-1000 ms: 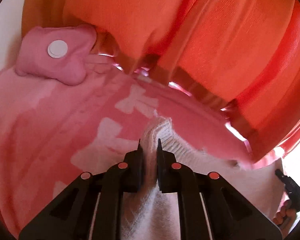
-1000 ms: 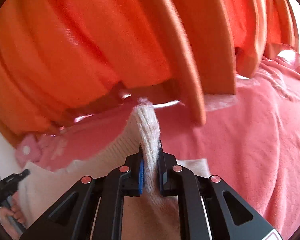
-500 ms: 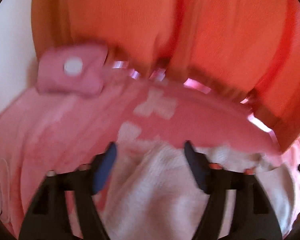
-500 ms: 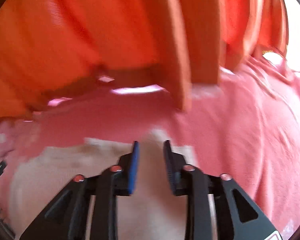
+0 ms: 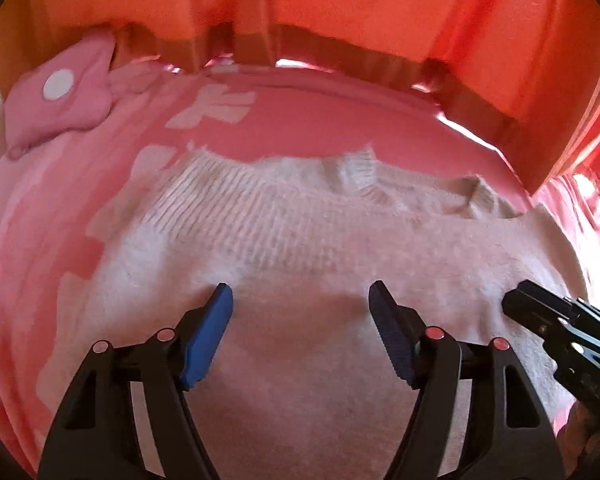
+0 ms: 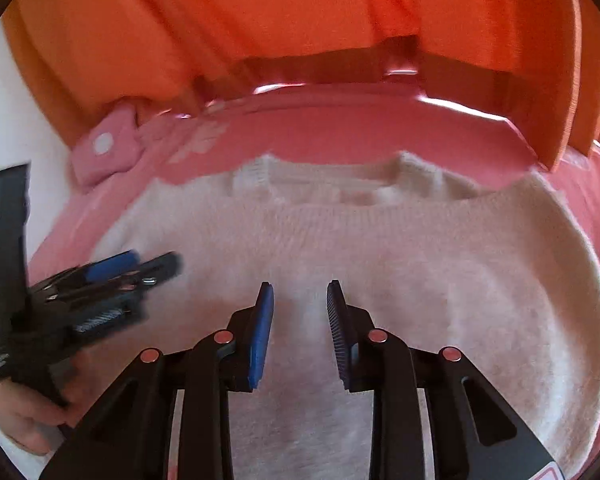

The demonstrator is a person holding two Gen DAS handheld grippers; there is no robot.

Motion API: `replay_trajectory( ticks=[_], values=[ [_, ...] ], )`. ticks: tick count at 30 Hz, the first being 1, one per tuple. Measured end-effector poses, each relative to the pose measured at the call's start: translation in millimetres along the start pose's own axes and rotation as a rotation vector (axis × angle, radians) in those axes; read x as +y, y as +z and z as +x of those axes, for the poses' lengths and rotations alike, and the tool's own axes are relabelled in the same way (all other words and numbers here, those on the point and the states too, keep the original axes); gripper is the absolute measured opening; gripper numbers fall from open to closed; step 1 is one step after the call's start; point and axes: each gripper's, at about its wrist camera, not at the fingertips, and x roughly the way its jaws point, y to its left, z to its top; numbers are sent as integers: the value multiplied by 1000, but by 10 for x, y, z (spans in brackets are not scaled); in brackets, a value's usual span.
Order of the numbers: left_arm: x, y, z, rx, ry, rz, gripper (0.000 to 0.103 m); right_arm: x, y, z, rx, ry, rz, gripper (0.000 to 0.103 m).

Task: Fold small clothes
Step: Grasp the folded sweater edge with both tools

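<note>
A small fuzzy cream sweater (image 5: 300, 248) lies flat on a pink blanket (image 5: 40, 208), its ribbed neckline at the far edge; it also shows in the right wrist view (image 6: 380, 240). My left gripper (image 5: 301, 294) is open and empty, just above the sweater's near part. My right gripper (image 6: 300, 290) is open and empty over the sweater's middle. The right gripper also shows at the right edge of the left wrist view (image 5: 560, 328), and the left gripper shows at the left of the right wrist view (image 6: 112, 276).
Orange curtains (image 5: 340, 8) hang close behind the blanket's far edge. A pink cushion with a white dot (image 5: 60, 92) lies at the far left, also in the right wrist view (image 6: 104, 148). A white wall (image 6: 16, 120) is at the left.
Both grippers were shut on the sweater's ribbed edge a second ago. They have opened, let it go and drawn back; the sweater now lies flat.
</note>
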Motion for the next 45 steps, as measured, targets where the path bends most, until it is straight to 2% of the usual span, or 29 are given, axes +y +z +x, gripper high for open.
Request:
replay_trajectory(
  ticks=[1, 2, 4, 5, 6, 7, 8, 9, 11, 14, 15, 16, 17, 18, 19, 21, 23, 24, 26, 27, 35, 37, 38, 39, 41, 45],
  values=[
    [36, -3, 30, 9, -4, -5, 68, 0, -29, 81, 26, 0, -8, 25],
    [65, -19, 17, 8, -6, -9, 68, 9, -29, 59, -15, 1, -22, 25],
    [93, 5, -66, -10, -31, -35, 68, 20, 51, -9, -19, -4, -50, 24],
    [121, 33, -131, -32, -48, -52, 70, -37, 118, -132, -74, -14, -34, 24],
    [200, 94, -222, -73, -52, -75, 73, -125, 171, -243, -128, -35, -9, 29],
    [248, 123, -264, -94, -38, -88, 81, -205, 202, -305, -157, -56, 11, 33],
    [329, 170, -295, -116, -9, -105, 86, -373, 286, -372, -190, -92, 57, 43],
    [457, 221, -301, -134, 29, -134, 87, -508, 304, -423, -208, -119, 98, 50],
    [688, 290, -224, -125, 56, -190, 88, -894, 377, -406, -206, -181, 207, 51],
    [1012, 325, 22, -50, 34, -301, 85, -1403, 371, -287, -141, -225, 324, 52],
    [1090, 316, 107, -38, 7, -346, 80, -1481, 355, -234, -121, -226, 333, 48],
    [1132, 310, 154, -29, -22, -367, 61, -1540, 332, -170, -103, -224, 324, 40],
    [1143, 310, 202, -17, -39, -375, 50, -1548, 324, -153, -104, -228, 311, 11],
    [1128, 309, 216, -22, -35, -370, 44, -1546, 324, -164, -112, -213, 302, 3],
    [1104, 309, 197, -35, -32, -359, 30, -1534, 322, -216, -128, -208, 308, 3],
    [1064, 334, 130, -53, -35, -339, 25, -1496, 355, -409, -208, -194, 315, 2],
    [1039, 356, 100, -68, -14, -315, 24, -1526, 374, -502, -256, -201, 330, 2],
    [1016, 355, 122, -66, 11, -294, 24, -1574, 371, -443, -241, -206, 340, 2],
    [1012, 359, 213, -47, 41, -273, 24, -1663, 332, -150, -132, -233, 345, 2],
    [1012, 343, 232, -47, 52, -267, 24, -1674, 302, -41, -112, -229, 338, 2],
    [952, 358, 204, -50, 95, -224, 26, -1412, 345, -465, -202, -292, 317, 3],
    [935, 361, 199, -50, 105, -214, 26, -1367, 296, -345, -144, -307, 306, 3],
    [935, 365, 203, -49, 107, -210, 27, -1423, 255, -177, -78, -330, 303, 3],
    [938, 364, 203, -49, 107, -209, 27, -1457, 235, -81, -58, -334, 302, 0],
    [943, 360, 192, -48, 106, -210, 27, -1463, 264, -127, -79, -333, 309, 0],
    [942, 361, 195, -45, 109, -210, 28, -1348, 273, -479, -181, -247, 343, 2]
  ],
)
